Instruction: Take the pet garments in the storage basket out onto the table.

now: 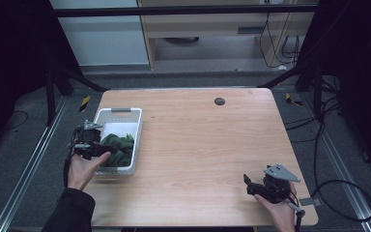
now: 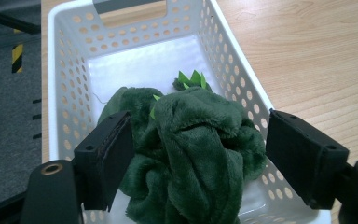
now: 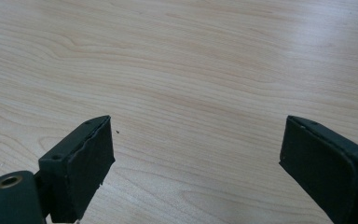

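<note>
Left gripper spread wide around green plush in white basket; right gripper wide, well right of basket.

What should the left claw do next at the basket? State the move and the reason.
Probably close the left claw on the dark green plush toy. Its jaws stand open on either side of the toy, which lies in the white perforated basket, so a squeeze should catch it for lifting.

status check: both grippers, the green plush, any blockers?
Left hand-held gripper open, straddling green plush inside white basket. Right hand-held gripper open over bare table. Nothing in the way.
</note>
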`<state>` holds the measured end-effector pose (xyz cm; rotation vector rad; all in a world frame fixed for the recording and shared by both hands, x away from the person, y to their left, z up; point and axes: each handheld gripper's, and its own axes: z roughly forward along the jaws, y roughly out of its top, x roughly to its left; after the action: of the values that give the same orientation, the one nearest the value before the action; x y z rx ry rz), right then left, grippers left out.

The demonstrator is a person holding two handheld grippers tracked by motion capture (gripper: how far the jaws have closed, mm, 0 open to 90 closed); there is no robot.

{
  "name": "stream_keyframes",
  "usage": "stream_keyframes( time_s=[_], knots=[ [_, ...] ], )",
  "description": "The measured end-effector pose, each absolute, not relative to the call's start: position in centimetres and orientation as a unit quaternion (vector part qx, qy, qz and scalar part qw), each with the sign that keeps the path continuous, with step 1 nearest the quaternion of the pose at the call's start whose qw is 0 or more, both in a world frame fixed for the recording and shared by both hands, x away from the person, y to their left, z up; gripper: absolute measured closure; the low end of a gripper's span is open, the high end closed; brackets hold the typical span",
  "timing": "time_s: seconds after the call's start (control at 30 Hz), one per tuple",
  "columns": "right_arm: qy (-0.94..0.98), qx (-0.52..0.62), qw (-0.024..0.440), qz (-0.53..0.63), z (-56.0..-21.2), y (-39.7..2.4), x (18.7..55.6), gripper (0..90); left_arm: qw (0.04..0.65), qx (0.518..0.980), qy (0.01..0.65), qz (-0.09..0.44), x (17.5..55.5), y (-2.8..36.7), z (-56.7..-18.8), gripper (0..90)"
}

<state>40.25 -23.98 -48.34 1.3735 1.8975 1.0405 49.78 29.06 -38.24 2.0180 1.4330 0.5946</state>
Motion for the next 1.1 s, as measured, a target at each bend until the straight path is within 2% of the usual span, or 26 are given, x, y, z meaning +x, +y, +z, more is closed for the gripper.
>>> stream_keyframes(
  time_s=[1.1],
  knots=[
    [0.714, 0.515, 0.278, 0.384, -48.6, -24.0, 40.5, 7.9, 0.233, 0.779, 0.556, 0.173, 53.2, 28.0, -43.1, 20.2]
  ],
)
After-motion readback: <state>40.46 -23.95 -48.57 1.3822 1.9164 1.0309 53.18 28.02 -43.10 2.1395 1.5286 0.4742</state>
